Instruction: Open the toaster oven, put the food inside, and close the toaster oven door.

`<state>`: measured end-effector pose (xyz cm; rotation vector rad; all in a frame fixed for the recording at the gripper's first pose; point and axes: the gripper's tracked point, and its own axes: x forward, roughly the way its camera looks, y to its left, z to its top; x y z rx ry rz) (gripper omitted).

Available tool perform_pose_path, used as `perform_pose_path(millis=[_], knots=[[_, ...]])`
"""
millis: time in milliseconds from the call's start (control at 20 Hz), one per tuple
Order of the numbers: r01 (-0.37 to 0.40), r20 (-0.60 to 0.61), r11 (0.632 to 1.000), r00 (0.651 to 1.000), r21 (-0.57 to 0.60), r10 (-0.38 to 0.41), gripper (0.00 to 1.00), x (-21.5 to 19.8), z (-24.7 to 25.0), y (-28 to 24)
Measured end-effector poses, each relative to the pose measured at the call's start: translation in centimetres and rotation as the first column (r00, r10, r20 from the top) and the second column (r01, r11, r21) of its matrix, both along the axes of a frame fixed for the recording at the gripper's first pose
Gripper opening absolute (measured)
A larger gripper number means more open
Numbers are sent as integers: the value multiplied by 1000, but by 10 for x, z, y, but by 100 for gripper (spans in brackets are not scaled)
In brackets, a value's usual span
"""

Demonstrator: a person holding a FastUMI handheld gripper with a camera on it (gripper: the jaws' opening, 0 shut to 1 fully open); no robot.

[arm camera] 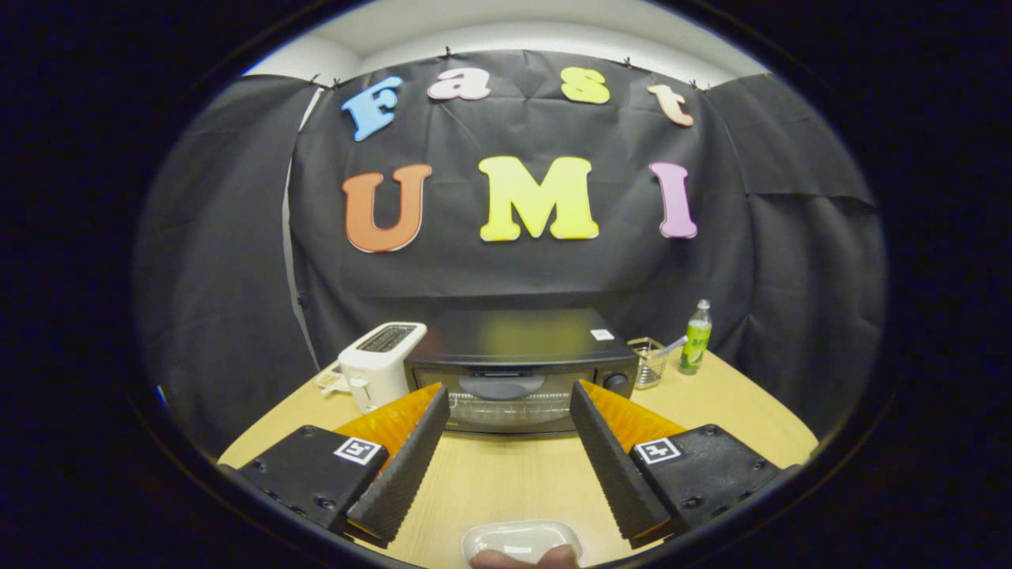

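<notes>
Two fingers spread wide, claw (510, 395) open and empty, held level above the wooden table (514, 474). Just ahead, black toaster oven (518, 367), door closed. Near the finger bases, small white dish (522, 541) with food (524, 558).

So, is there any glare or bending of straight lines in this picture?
In the gripper view, the toaster oven carries a soft light sheen on its top; the fisheye lens bows the table edge and the wall cloth; the open hand-held gripper looks sharp, holding nothing.
</notes>
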<state>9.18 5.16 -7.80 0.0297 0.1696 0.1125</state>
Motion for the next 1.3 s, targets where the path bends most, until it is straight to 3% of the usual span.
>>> perform_pose_path(millis=[300, 450, 650, 850, 1000, 1300], knots=[[-7, 173, 1000, 985, 25, 3, 100, -97, 97, 0], [64, 168, 996, 983, 67, -74, 100, -145, 110, -8], [47, 202, 997, 978, 54, -57, 100, -183, 115, 11], [66, 265, 998, 962, 5, -65, 100, -204, 117, 20], [40, 246, 999, 969, 1, -39, 100, -210, 105, 34], [62, 237, 998, 970, -33, -53, 100, -208, 91, 41]])
